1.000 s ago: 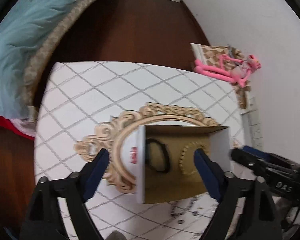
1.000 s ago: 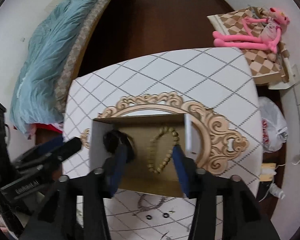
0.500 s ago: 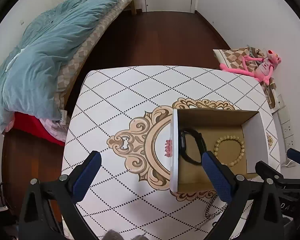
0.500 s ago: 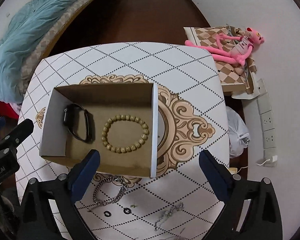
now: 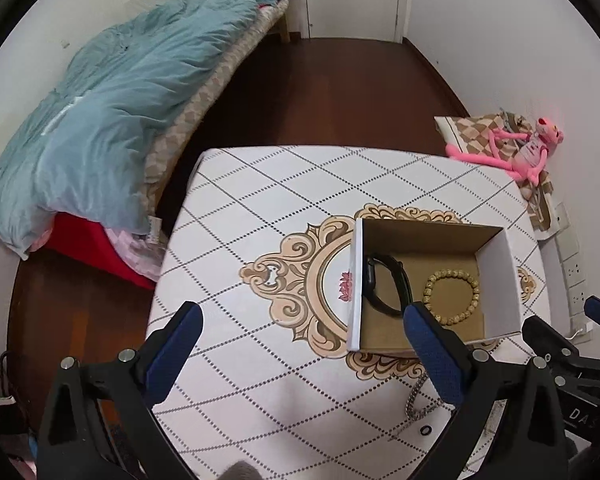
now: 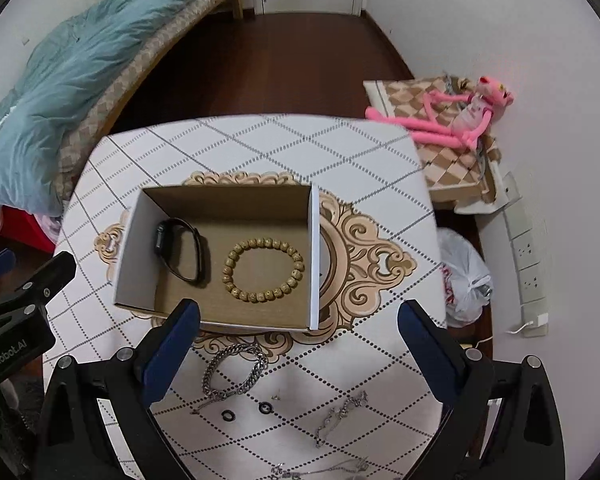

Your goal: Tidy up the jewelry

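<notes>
An open cardboard box [image 6: 315, 256] stands on the patterned table [image 6: 260, 148]; it also shows in the left wrist view [image 5: 500, 280]. Inside lie a black watch band [image 6: 180, 250] and a wooden bead bracelet [image 6: 264, 268], both seen in the left wrist view too: band [image 5: 386, 282], bracelet [image 5: 452, 298]. A silver chain bracelet [image 6: 234, 370], two small black rings [image 6: 246, 411] and a thin silver chain [image 6: 340, 416] lie on the table in front of the box. My right gripper [image 6: 298, 350] is open and empty above them. My left gripper [image 5: 300, 350] is open and empty, left of the box.
A bed with a blue duvet [image 5: 100, 120] stands left of the table. A pink plush toy [image 6: 452, 116] lies on a checked cushion at the right. A white plastic bag [image 6: 466, 276] and wall sockets [image 6: 530, 256] are beside the table's right edge. Dark wood floor lies beyond.
Both grippers have pulled back and up from the box, and their jaws have opened wide. The bead bracelet now lies free in the box beside the watch band.
</notes>
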